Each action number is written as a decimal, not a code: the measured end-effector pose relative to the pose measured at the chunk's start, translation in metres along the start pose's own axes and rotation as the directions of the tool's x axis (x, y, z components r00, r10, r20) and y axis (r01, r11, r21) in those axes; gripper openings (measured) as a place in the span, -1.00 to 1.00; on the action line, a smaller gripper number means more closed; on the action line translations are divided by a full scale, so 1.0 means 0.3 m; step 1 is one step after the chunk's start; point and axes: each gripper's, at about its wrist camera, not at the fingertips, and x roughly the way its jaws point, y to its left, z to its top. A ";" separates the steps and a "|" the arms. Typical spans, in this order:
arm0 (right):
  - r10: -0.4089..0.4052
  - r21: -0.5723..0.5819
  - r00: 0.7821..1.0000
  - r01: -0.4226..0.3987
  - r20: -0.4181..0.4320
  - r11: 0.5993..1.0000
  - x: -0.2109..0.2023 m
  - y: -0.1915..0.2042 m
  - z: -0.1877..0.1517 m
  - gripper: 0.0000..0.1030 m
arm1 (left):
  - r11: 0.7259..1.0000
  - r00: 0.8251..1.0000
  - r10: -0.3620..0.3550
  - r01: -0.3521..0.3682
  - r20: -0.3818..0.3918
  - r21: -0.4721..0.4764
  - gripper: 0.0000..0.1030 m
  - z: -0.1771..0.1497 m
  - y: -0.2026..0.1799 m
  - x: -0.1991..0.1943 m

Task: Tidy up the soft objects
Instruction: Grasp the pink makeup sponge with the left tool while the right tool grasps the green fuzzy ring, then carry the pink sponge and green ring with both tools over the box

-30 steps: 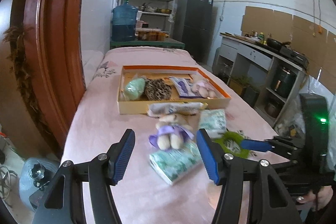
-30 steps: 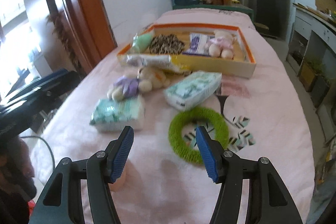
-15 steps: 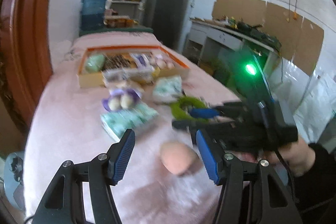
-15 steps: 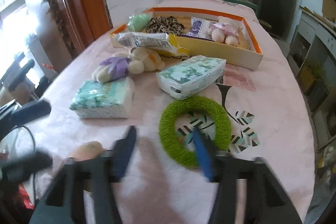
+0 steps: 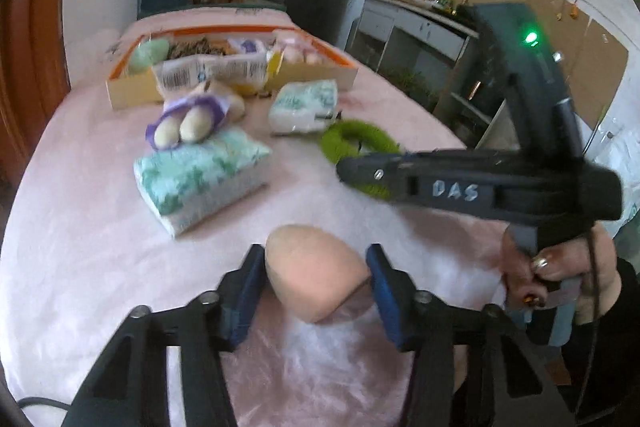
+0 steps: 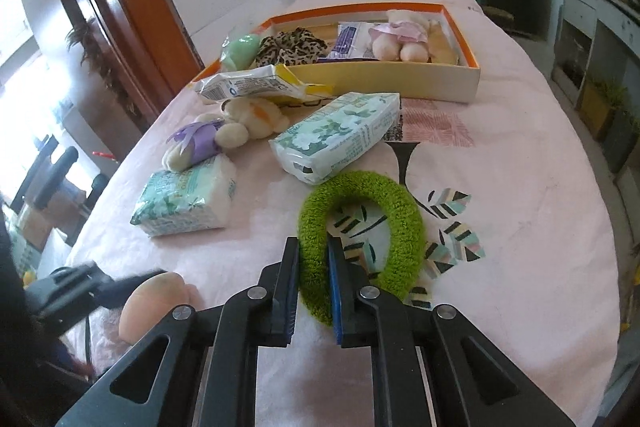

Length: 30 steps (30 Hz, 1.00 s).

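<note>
My left gripper [image 5: 316, 281] is closing around the peach sponge [image 5: 316, 277] lying between its 2 jaws; my right gripper [image 6: 314, 267] is closing on the green ring's [image 6: 362, 223] near rim.

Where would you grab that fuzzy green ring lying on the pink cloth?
Take the green ring across its near band, one finger in the hole and one outside, coming down from above. It lies flat, so only the thin band fits. The right gripper is closing there now.
</note>
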 end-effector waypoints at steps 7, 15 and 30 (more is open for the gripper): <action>0.007 -0.007 1.000 -0.007 0.026 1.000 -0.027 0.010 -0.003 -0.74 | 1.000 0.999 -0.019 0.020 0.045 -0.023 -0.14 -0.005 0.007 -0.029; 0.023 -0.022 0.998 -0.022 0.064 1.000 -0.111 0.025 0.004 -0.74 | 0.999 0.995 -0.031 0.032 0.091 -0.017 -0.14 0.028 0.009 -0.068; -0.002 -0.057 0.989 0.010 0.147 0.998 -0.214 0.031 0.069 -0.74 | 0.999 0.986 0.030 -0.032 0.166 0.008 -0.14 0.181 0.058 -0.109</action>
